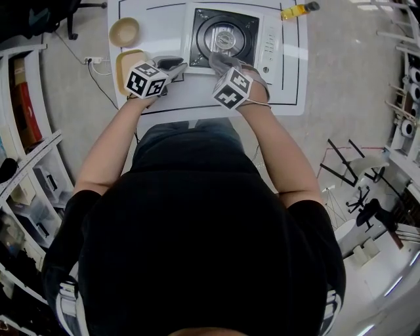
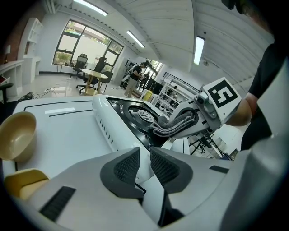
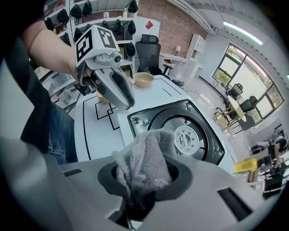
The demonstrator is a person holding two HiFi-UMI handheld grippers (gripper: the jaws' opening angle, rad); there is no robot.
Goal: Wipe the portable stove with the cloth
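White table, black-topped white portable stove on it. The right gripper pinches a fluffy grey cloth at its edge — wiping seems unstarted. The left gripper is pressed together, empty.

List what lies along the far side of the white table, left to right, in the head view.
tan bowl → portable stove → yellow object
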